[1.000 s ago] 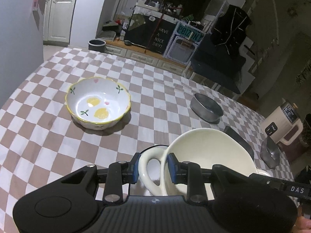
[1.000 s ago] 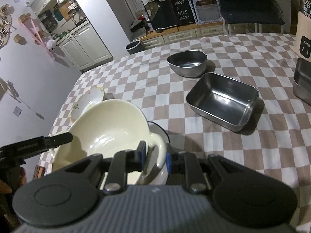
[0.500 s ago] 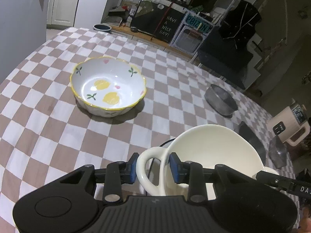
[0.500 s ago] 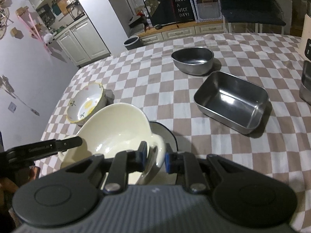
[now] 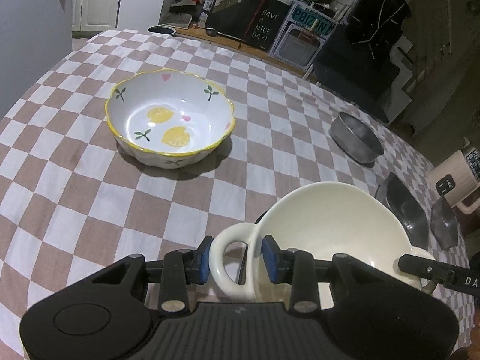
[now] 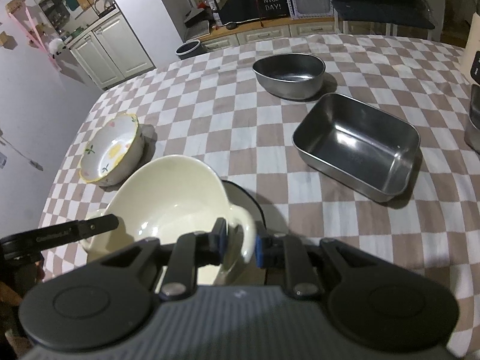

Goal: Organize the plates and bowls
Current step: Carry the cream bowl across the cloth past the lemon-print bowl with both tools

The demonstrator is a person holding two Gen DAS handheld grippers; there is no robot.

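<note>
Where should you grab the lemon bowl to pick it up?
Probably by its rim. The lemon bowl stands upright and open, with no handles, so one finger can go inside and one outside its wavy wall. Come from above on the near side, where the checked cloth is bare.

Legible text, background only:
- Black board, chalk-style white lettering: "HAVE A NICE DAY!"; readable in both wrist views.
- Teal plate over the framed box front beside it: "POIZON".
- Black gripper arm at right edge: white letters "DA", cut off.
</note>
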